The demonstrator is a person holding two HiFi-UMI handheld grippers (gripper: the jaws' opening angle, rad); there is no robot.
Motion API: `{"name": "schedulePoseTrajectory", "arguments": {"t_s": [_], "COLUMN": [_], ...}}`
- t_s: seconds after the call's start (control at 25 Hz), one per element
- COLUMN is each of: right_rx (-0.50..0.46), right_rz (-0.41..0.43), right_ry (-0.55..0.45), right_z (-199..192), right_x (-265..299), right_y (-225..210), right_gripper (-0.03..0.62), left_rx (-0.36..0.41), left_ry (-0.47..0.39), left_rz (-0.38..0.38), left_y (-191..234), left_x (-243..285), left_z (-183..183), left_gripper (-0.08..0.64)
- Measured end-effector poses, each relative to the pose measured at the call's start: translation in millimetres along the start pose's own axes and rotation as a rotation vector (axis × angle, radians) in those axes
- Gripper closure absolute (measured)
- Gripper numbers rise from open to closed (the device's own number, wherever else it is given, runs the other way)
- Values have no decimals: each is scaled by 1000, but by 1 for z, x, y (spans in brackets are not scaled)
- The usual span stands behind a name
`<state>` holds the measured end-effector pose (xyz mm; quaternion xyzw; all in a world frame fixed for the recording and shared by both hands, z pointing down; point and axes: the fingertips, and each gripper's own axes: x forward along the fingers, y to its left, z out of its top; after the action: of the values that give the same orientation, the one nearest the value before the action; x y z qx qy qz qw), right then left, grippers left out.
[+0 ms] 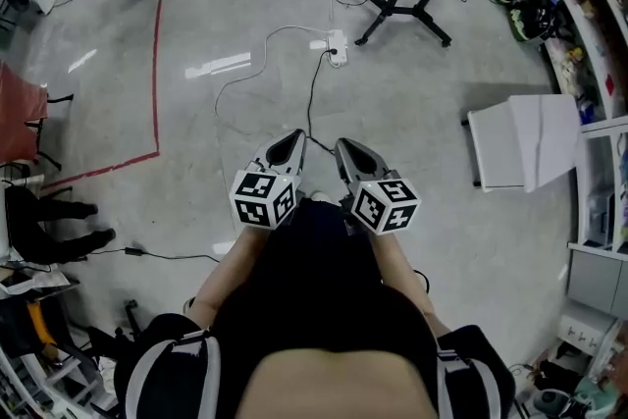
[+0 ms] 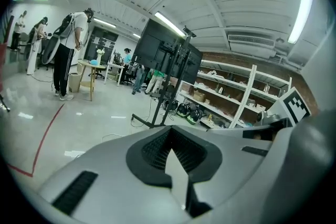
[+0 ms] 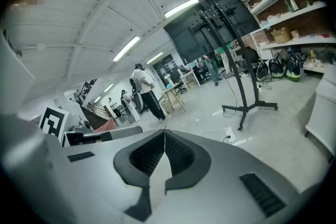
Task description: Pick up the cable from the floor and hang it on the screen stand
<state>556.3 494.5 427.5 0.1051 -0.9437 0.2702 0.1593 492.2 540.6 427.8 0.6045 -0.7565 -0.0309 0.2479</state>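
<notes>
- Both the left gripper (image 1: 292, 138) and the right gripper (image 1: 346, 146) have their jaws pressed together on nothing, held side by side close to the person's body.
- The black cable (image 1: 311, 98) lies on the floor (image 1: 196, 172) just beyond the jaw tips. Its long axis runs straight away from them, and its near end is hidden behind the tips.
- Its far end meets a white power strip (image 1: 337, 46), where a white cable (image 1: 245, 74) loops off to the left.
- Farthest, right of the jaws, is the screen stand (image 1: 402, 10), its top cut off.
</notes>
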Motion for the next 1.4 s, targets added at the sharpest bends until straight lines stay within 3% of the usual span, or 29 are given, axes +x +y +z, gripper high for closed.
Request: {"name": "schedulePoseTrajectory", "arguments": {"t_s": [0.28,0.8,1.4], "right_rx": [-11,-51,-35], "right_rz": [-5,-30,-69], "right_ry": [-29,-59,-52], "right_z": [2,20,76], "right_x": [-3,10,103], "right_y": [-11,-29,-67], "right_gripper": [568,568,568], "left_rx": [4,35,39], "left_ry": [-15,-49,-9], "left_rz": [1,4,-33], "left_y": [-20,-9,54], "left_x": [1,22,115], "left_z": [1,15,67], "left_gripper": [552,552,552]}}
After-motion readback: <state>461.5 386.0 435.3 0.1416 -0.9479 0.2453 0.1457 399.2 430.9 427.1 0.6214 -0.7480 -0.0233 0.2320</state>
